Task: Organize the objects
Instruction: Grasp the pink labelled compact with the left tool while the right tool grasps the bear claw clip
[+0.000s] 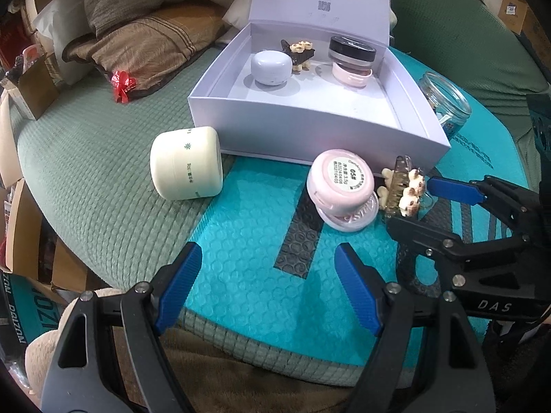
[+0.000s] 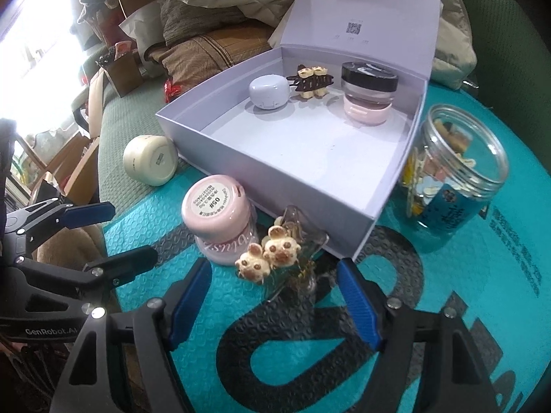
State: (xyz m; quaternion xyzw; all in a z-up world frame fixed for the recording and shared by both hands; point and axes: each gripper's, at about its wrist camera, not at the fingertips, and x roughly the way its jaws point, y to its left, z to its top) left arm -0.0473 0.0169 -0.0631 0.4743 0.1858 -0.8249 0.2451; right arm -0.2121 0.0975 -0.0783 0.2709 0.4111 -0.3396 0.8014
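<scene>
Standing by the bed, I see the white box (image 2: 310, 172) sitting open on a teal bubble mailer (image 2: 465, 292), its lid propped upright at the back so both arms can reach in from the front. It already holds a small lavender jar (image 2: 268, 94), a dark hair clip with little bears (image 2: 311, 81), and a black-lidded jar (image 2: 369, 79) stacked on a pink one, all pushed to the back wall, which I take as leaving the front floor free for what remains.

Outside, a pink blush pot (image 2: 218, 220) lies tipped just in front of the box, touching a clear hair clip with two bears (image 2: 275, 258). A cream jar (image 1: 187, 163) lies on its side by the box's left corner, and a clear plastic jar (image 2: 454, 175) stands to the box's right.

The right gripper (image 2: 273, 296) hangs low with jaws apart, straddling the clear clip, probably lined up to take it next. The left gripper (image 1: 267, 285) waits, jaws apart and empty, short of the blush pot.
</scene>
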